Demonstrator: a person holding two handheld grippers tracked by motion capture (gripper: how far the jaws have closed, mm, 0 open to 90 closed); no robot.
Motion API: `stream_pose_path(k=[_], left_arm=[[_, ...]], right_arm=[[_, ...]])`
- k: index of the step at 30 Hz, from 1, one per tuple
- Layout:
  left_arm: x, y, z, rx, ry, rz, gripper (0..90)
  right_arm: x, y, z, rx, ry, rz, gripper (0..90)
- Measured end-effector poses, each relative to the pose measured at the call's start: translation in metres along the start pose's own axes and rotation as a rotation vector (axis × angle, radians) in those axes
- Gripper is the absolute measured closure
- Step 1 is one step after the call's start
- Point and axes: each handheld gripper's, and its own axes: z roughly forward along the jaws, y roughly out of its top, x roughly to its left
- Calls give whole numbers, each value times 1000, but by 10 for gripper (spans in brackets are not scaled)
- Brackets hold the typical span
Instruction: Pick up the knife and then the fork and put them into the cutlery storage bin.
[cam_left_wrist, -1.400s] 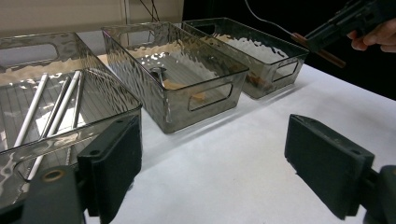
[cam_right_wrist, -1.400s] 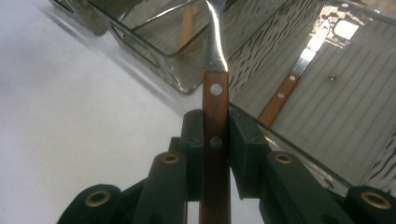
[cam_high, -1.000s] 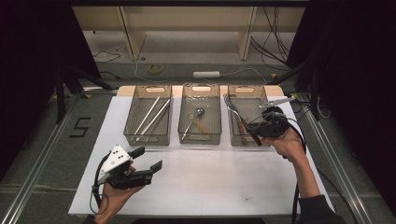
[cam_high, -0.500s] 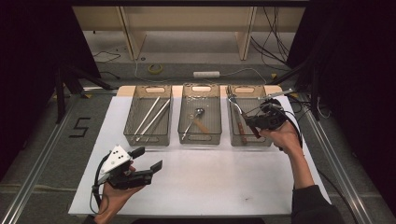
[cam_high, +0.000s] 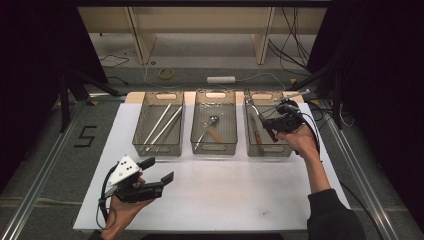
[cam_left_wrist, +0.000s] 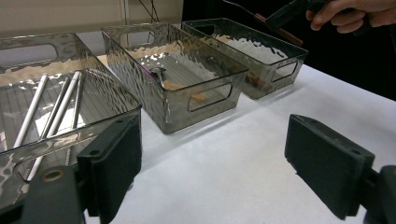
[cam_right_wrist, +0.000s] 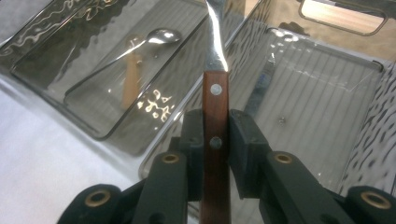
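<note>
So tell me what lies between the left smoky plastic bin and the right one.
The middle smoky bin, holding a metal spoon and a wooden piece, as the high view shows.

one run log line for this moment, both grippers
right gripper: shut on wooden-handled utensil, above right bin | left gripper: open, holding nothing, over white table

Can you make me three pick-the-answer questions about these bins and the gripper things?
1. Where is the spoon?
A. left bin
B. middle bin
C. on the table

2. How many bins are there?
A. two
B. three
C. five

3. What is the right hand-held gripper doing?
A. clamping a wooden handle
B. hanging open
C. lying on the table

Answers:
1 B: the spoon lies in the middle bin.
2 B: three bins stand in a row.
3 A: its jaws press a utensil's wooden handle above the right bin.
</note>
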Motion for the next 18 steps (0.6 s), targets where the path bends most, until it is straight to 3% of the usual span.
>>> stream_pose_path(k=[18], left_arm=[[0,0,0,-1,0,-1,184]], right_arm=[[-19,3,17,22,-61,88,772]])
